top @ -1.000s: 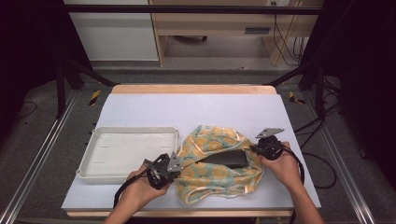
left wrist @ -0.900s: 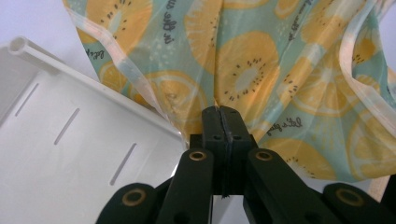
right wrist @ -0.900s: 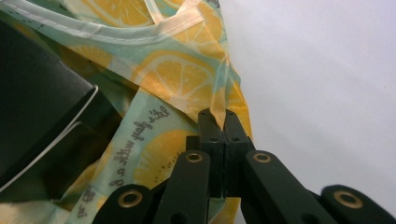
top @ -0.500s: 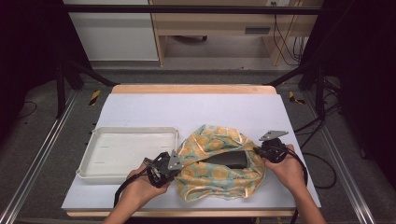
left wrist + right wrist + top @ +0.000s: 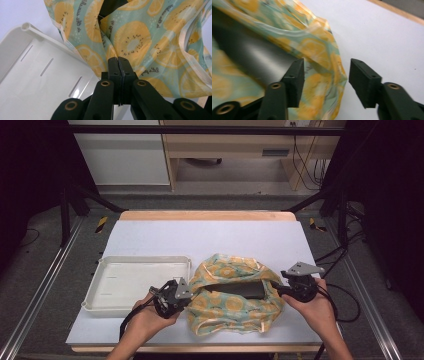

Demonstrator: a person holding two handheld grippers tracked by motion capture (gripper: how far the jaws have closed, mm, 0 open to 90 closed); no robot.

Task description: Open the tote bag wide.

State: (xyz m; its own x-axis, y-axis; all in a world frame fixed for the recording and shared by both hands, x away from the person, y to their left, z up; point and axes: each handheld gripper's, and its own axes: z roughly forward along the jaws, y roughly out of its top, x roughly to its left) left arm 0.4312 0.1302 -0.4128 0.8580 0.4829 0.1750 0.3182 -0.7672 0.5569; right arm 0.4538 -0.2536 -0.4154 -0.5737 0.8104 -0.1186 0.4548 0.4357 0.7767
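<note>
A soft green cloth bag with orange fruit-slice prints (image 5: 235, 300) lies crumpled on the white table (image 5: 210, 240), near its front edge.

Small dark writing runs across the cloth, too tiny to read. The left gripper (image 5: 119, 65) has its jaws closed, pinching the cloth edge just beside a white plastic tray with slots (image 5: 130, 282). The right gripper (image 5: 325, 75) has its jaws open around the bag's other edge, near its dark opening.
</note>
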